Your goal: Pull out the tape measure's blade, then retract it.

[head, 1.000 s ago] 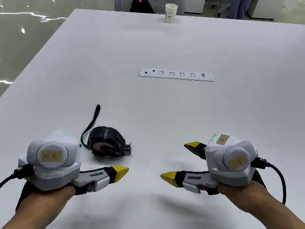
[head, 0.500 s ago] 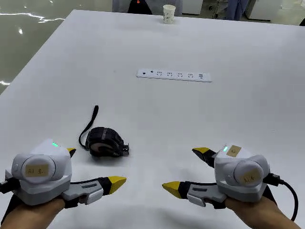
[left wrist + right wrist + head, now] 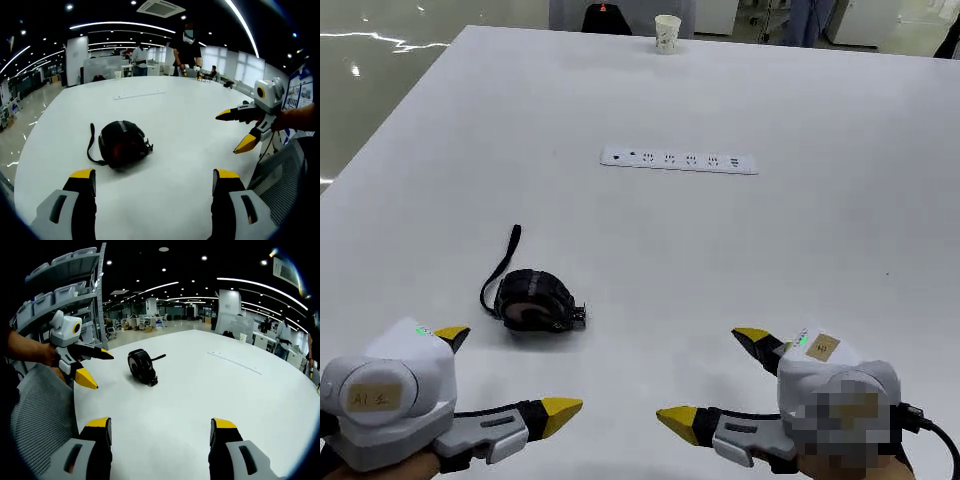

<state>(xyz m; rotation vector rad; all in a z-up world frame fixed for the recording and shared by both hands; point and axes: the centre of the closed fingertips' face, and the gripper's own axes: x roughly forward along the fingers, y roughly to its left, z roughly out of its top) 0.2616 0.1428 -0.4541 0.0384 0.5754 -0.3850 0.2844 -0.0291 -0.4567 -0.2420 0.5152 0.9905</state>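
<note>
A black tape measure point(image 3: 532, 300) with a reddish side disc and a black wrist strap lies on the white table point(image 3: 720, 230), its blade fully in; it also lies ahead in the left gripper view point(image 3: 122, 143) and the right gripper view point(image 3: 141, 365). My left gripper point(image 3: 507, 371) hovers open near the table's front edge, just short of the tape measure, yellow-tipped jaws wide apart. At the front right my right gripper point(image 3: 715, 378) is open too, nothing between its jaws. Each gripper shows in the other's view: right gripper point(image 3: 239, 129), left gripper point(image 3: 92, 367).
A white power strip point(image 3: 678, 160) lies across the table's middle. A paper cup point(image 3: 667, 32) stands at the far edge. Grey shelving point(image 3: 65, 285) and a mesh chair back point(image 3: 35, 410) are beside the bench. People stand beyond the table point(image 3: 187, 50).
Both grippers have drawn back toward the near edge and sit lower in the head view. The tape measure has stayed put; the view has shifted slightly.
</note>
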